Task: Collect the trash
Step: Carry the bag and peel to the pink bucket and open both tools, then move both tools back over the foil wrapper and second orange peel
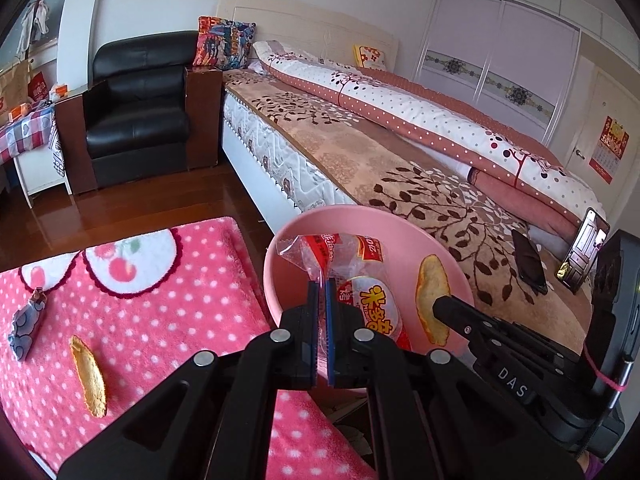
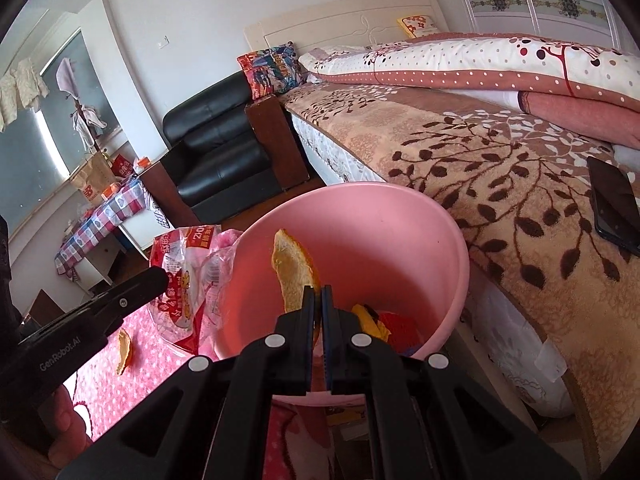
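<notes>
Snack wrapper [image 1: 352, 276] pinched in left hand-held gripper [image 1: 322, 280], right hand-held gripper [image 2: 317, 292] clamping half-hidden peel [image 2: 294, 272]

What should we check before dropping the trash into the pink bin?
1. Left gripper shut on snack wrapper: ok.
2. Right gripper shut on orange peel: ok.
3. Orange peel over the pink bin: ok.
4. Snack wrapper fully over the bin opening: cannot tell; from the right wrist view it hangs at the rim.
5. Room in bin: ok, only some trash at the bottom.
6. Leftovers on pink rug: not ok, second orange peel and crumpled wrapper remain.
</notes>
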`<state>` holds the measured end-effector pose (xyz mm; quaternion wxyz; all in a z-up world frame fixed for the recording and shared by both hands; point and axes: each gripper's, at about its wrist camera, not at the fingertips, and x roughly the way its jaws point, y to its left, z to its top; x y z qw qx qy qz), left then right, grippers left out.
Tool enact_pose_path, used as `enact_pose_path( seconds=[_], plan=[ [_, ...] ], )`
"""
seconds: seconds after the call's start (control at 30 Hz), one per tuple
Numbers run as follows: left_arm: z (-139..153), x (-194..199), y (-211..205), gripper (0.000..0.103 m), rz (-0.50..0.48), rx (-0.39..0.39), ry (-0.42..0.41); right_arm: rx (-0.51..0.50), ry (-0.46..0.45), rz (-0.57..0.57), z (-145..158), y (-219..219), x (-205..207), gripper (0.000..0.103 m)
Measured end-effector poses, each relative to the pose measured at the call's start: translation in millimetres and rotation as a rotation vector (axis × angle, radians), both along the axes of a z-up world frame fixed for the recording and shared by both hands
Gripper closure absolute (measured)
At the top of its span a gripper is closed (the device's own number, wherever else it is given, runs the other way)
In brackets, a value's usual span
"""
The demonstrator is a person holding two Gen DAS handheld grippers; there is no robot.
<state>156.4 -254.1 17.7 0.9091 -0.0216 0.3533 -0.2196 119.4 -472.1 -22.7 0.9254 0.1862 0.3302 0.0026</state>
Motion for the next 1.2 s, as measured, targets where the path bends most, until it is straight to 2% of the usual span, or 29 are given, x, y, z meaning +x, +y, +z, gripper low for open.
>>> enact_pose_path(
  seconds=[0.3, 0.4, 0.43, 0.47, 0.53, 0.63, 0.83, 1.0, 1.2],
  plan=[
    [-5, 5, -8, 0.101, -0.001, -0.009, 0.0, -0.002, 0.003, -0.011, -2, -7, 4, 0.099],
    [-5, 7, -8, 0.096, 0.005, -0.012, 0.009, -0.005, 0.003, -0.014, -2, -7, 5, 0.098],
    [-6, 8, -8, 0.091, 0.007, -0.015, 0.013, -0.005, 0.006, -0.013, -3, -7, 5, 0.097],
    [-6, 8, -8, 0.081, 0.009, -0.017, 0.017, -0.005, 0.005, -0.014, -3, -6, 5, 0.093],
    [-6, 9, -6, 0.073, 0.007, -0.034, 0.027, 0.002, 0.002, -0.02, -3, -7, 4, 0.085],
    [-3, 8, -5, 0.072, 0.003, -0.048, 0.026, 0.009, -0.001, -0.024, -2, -9, 3, 0.077],
    [10, -5, 3, 0.072, 0.001, -0.049, -0.025, 0.01, -0.021, -0.001, 7, -1, -6, 0.068],
    [21, -26, 16, 0.072, 0.01, -0.004, -0.098, 0.003, -0.034, 0.04, 17, 23, -18, 0.066],
    [26, -42, 57, 0.072, 0.091, 0.031, -0.12, -0.001, -0.031, 0.111, 23, 64, -28, 0.066]
  ],
)
